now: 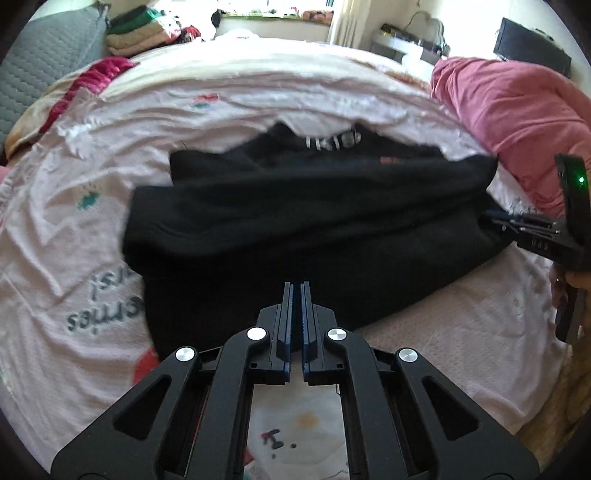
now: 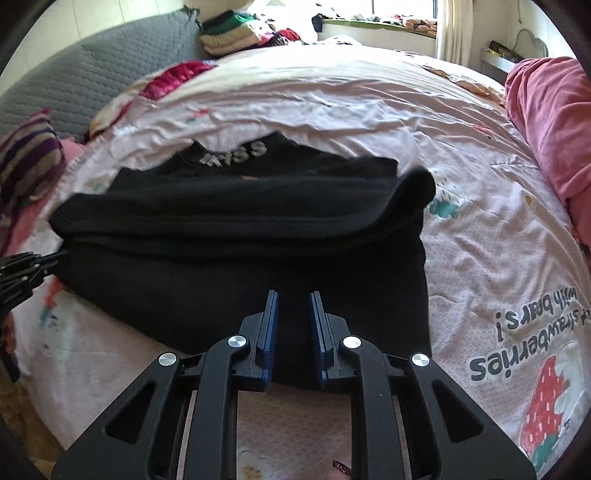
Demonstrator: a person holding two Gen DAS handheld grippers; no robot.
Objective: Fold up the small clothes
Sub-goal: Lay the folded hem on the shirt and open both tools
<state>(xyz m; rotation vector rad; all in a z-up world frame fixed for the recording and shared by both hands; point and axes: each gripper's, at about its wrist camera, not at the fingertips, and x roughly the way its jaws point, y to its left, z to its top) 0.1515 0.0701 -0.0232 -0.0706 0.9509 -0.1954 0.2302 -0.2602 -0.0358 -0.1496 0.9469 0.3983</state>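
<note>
A black garment [image 1: 314, 229] with pale lettering at its collar lies partly folded on the pink printed bedsheet [image 1: 74, 258]. It also shows in the right wrist view [image 2: 240, 240]. My left gripper [image 1: 297, 286] is over the garment's near edge, its blue pads almost together with nothing visibly between them. My right gripper [image 2: 293, 295] is over the garment's near edge, its pads a small gap apart and empty. The right gripper shows at the right edge of the left wrist view [image 1: 491, 216], its tips at the garment's right edge. The left gripper's tips [image 2: 61, 253] touch the garment's left edge in the right wrist view.
A pink-red quilt [image 1: 517, 110] is bunched on the bed's right side. A grey padded headboard [image 2: 92, 74] and a pile of folded clothes [image 2: 236, 29] are at the far left. A striped cushion [image 2: 26, 155] lies at the left.
</note>
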